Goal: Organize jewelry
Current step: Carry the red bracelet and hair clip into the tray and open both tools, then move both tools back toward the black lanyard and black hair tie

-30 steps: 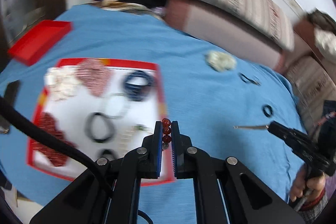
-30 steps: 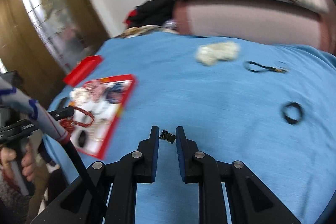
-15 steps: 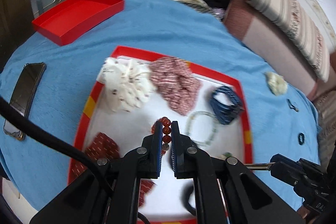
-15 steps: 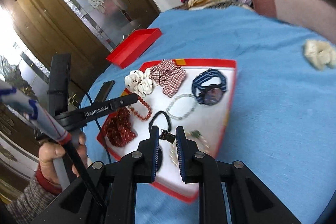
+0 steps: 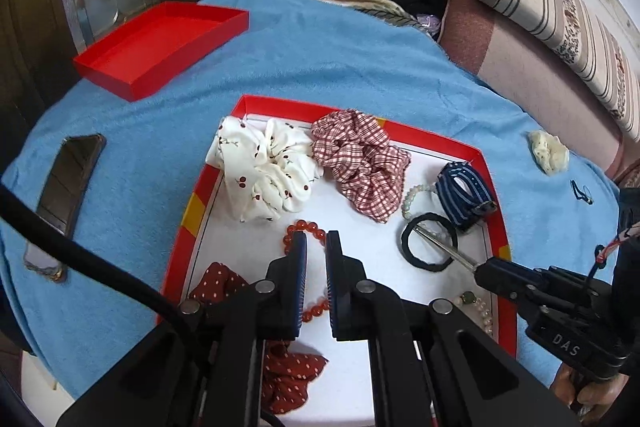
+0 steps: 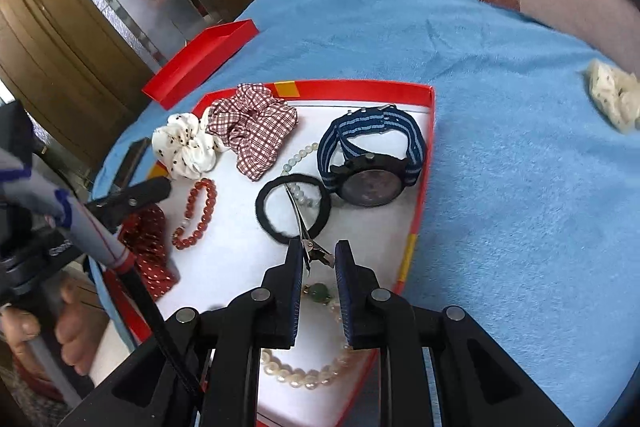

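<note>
A red-rimmed white tray [image 5: 496,227] [image 6: 424,187] lies on the blue cloth. It holds scrunchies, a striped-strap watch [image 6: 372,163], a black hair tie [image 6: 294,209] and a pearl bracelet [image 6: 308,375]. A red bead bracelet [image 5: 304,227] [image 6: 198,215] lies on the tray floor. My left gripper [image 5: 316,243] hovers just over it, jaws slightly apart and empty. My right gripper [image 6: 318,253] is shut on a thin metal hair clip [image 6: 298,215] whose tip points over the hair tie; the clip also shows in the left wrist view [image 5: 444,245].
An empty red box lid [image 5: 160,47] sits far left on the cloth, a phone [image 5: 66,195] at the left edge. A cream scrunchie [image 5: 548,151] [image 6: 614,95] and a small dark hair tie [image 5: 582,191] lie right of the tray. Clothes and cushions lie behind.
The left gripper moved over the tray and let go of the red bead bracelet, which now lies on the tray. The right gripper carried the clip over the tray and lowered.
</note>
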`<state>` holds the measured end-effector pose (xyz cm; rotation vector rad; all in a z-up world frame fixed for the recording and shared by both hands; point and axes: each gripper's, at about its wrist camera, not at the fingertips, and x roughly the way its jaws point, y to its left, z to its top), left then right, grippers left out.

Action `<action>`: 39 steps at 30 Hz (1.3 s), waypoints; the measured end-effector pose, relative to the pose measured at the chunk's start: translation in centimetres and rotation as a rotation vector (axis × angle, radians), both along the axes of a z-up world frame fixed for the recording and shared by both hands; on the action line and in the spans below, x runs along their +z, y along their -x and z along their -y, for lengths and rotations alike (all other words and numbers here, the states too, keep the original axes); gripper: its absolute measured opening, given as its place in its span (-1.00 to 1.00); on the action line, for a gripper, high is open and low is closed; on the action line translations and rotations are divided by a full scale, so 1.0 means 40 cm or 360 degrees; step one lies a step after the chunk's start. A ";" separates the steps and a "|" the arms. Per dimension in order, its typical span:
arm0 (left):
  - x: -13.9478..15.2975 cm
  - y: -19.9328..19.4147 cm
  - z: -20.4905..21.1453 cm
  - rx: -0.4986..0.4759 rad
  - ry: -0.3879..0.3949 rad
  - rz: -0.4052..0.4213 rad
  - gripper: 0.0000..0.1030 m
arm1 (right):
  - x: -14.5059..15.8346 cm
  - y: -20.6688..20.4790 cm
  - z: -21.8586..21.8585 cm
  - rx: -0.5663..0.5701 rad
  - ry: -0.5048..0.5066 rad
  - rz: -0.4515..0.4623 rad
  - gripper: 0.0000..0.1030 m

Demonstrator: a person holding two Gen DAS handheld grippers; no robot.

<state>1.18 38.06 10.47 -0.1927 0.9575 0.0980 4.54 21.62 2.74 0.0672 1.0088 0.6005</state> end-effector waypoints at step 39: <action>0.106 0.161 0.170 -0.0072 -0.0272 0.0107 -0.33 | -0.015 0.192 0.064 -0.0039 0.0256 0.0114 -0.81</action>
